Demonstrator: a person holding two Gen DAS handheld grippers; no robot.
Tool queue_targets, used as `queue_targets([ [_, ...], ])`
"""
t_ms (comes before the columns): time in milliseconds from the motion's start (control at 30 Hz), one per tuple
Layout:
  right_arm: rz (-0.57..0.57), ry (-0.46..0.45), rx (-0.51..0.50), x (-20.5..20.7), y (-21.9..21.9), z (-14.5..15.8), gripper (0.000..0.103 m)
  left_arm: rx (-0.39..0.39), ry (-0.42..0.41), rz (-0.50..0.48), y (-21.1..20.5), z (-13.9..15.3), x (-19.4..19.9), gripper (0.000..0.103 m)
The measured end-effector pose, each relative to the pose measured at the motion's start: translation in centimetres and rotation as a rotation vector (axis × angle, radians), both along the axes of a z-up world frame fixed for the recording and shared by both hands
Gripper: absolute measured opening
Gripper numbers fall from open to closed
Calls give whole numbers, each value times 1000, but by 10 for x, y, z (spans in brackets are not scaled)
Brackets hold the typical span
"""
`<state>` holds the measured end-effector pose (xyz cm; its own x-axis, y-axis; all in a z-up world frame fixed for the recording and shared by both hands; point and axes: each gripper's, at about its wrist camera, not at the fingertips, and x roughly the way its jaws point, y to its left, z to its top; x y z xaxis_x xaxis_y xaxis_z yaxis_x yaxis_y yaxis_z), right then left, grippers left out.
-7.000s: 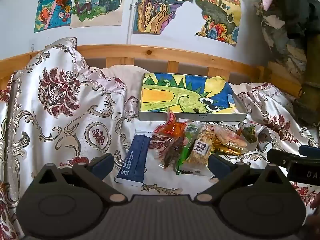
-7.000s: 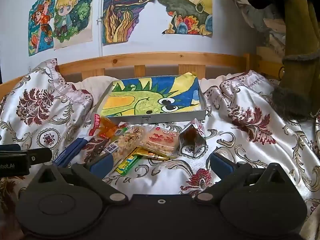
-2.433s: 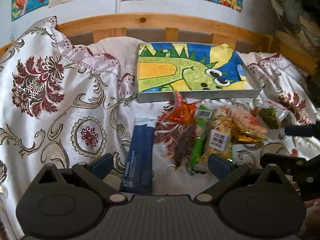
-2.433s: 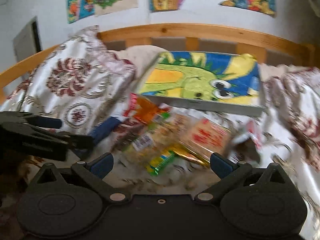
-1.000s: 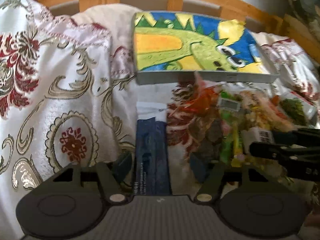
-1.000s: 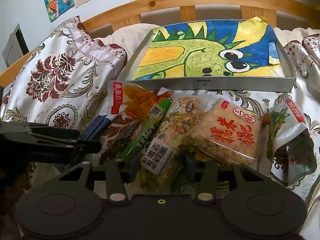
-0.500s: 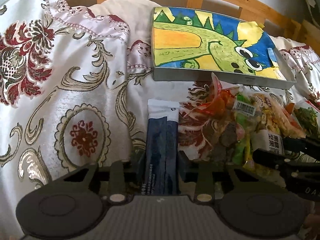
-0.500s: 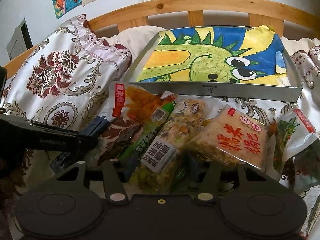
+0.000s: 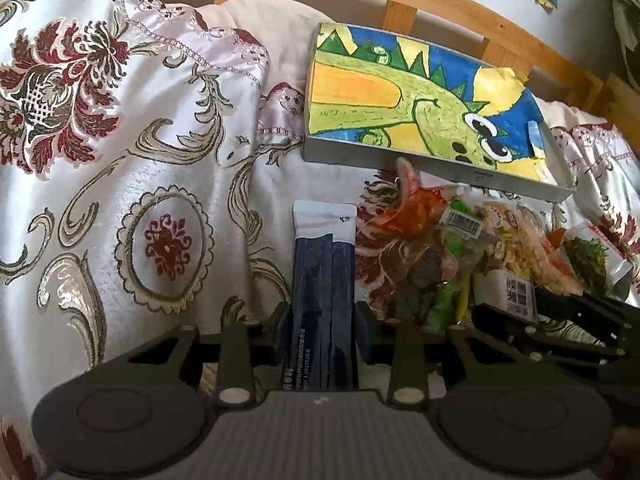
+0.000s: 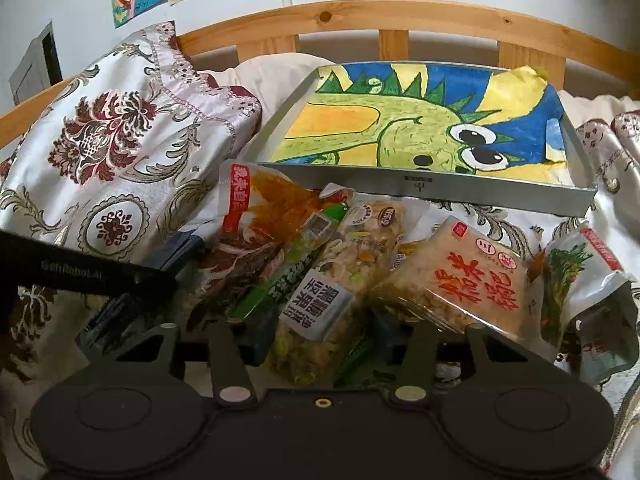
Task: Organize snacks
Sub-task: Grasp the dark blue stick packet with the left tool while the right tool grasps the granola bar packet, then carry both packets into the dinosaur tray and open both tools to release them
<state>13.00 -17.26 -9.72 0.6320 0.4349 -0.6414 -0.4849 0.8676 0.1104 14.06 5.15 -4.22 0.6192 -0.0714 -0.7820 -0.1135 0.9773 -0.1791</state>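
My left gripper [image 9: 323, 326] is shut on the near end of a long dark blue snack packet [image 9: 324, 280] that lies on the bed cover. My right gripper [image 10: 320, 330] is shut on a clear packet of mixed nuts with a white label [image 10: 320, 308]. Around it lie an orange packet [image 10: 272, 204], a green stick packet [image 10: 288, 272], a rice cracker packet with red writing [image 10: 468, 280] and a green-printed silver bag [image 10: 580, 292]. Behind the pile stands a shallow grey tray [image 10: 420, 186] lined with a dinosaur drawing; it also shows in the left wrist view [image 9: 400, 160].
A floral satin pillow [image 9: 100, 100] rises at the left. A wooden bed rail [image 10: 380, 16] runs along the back under wall drawings. The left gripper's arm [image 10: 80, 272] crosses the right wrist view at the left; the right gripper's arm [image 9: 560, 320] shows at the left view's right.
Both grippers moved down to the snacks and closed: the left on the blue packet, the right on the nut packet. Half a second ago the jaws were a little wider.
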Motion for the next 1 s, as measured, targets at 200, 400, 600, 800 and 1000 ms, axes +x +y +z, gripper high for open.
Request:
queue_targets([
  [200, 21, -39, -30, -11, -2, 6, 50, -11, -27, 7, -4, 7, -6, 37],
  [400, 28, -88, -55, -22, -5, 12, 46, -24, -42, 1, -7, 11, -11, 37],
  [600, 21, -72, -48, -24, -11, 14, 45, -31, -56, 9, -10, 14, -14, 37],
  [800, 33, -88, -54, -38, -14, 20, 45, -43, -71, 29, -11, 20, -20, 37],
  [1000, 71, -84, -37, -53, -13, 25, 44, -53, -83, 65, -8, 24, -25, 37],
])
